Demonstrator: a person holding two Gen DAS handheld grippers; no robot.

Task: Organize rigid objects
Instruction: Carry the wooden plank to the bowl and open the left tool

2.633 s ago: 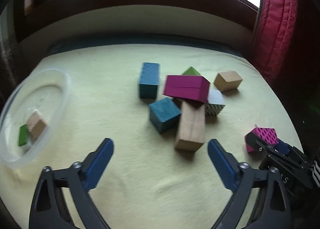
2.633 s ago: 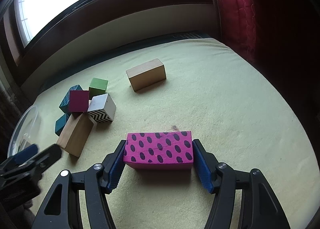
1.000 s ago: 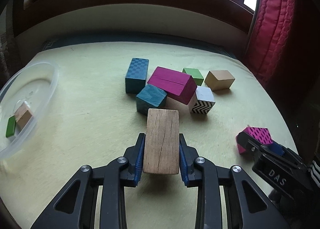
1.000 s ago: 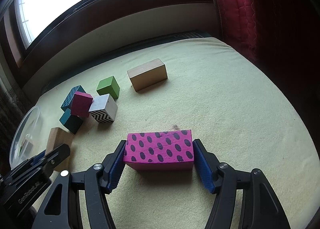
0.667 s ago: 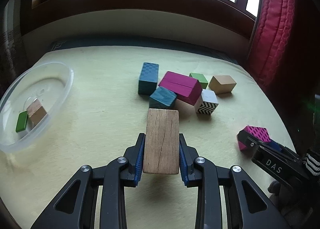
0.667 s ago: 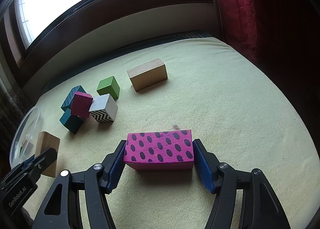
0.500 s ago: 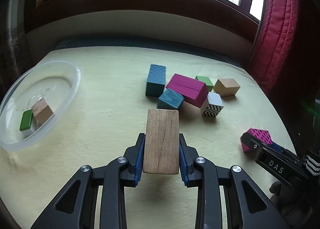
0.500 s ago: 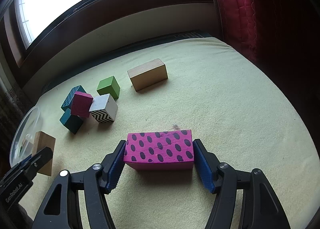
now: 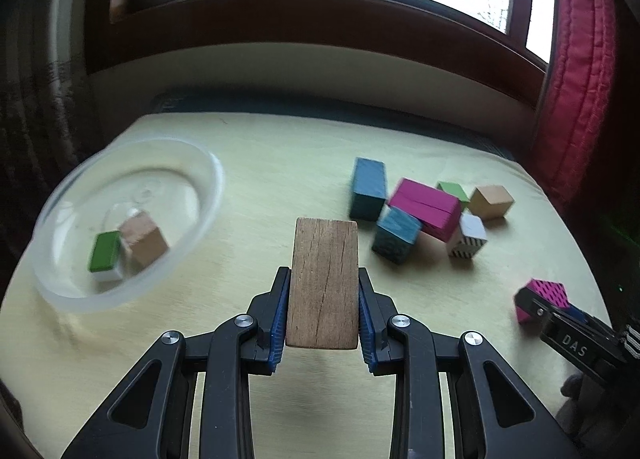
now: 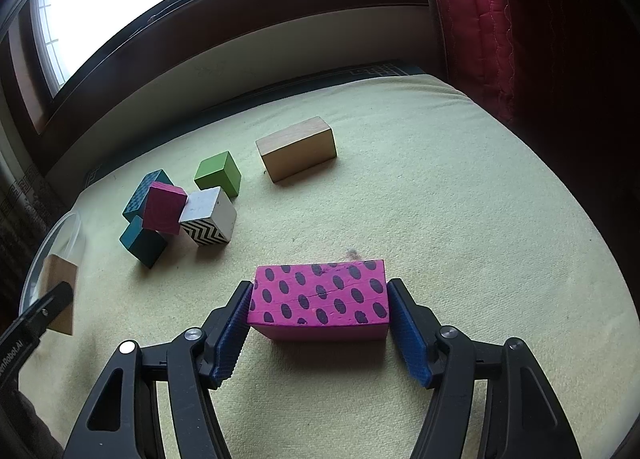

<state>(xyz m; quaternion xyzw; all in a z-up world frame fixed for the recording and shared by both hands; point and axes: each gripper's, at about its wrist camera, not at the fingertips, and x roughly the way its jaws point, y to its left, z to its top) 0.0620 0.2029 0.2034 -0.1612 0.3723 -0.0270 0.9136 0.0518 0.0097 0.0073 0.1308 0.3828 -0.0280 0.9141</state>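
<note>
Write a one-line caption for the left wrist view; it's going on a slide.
Left gripper holds a wooden block near a clear bowl.

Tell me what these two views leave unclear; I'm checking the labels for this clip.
- Clear bowl, left wrist view: motion blur smears the green block and tan block inside; whether a third, pale piece lies under them is unreadable.
- Clear bowl, right wrist view: cut off by the left edge.
- Spotted pink block, left wrist view: mostly behind the right gripper.
</note>
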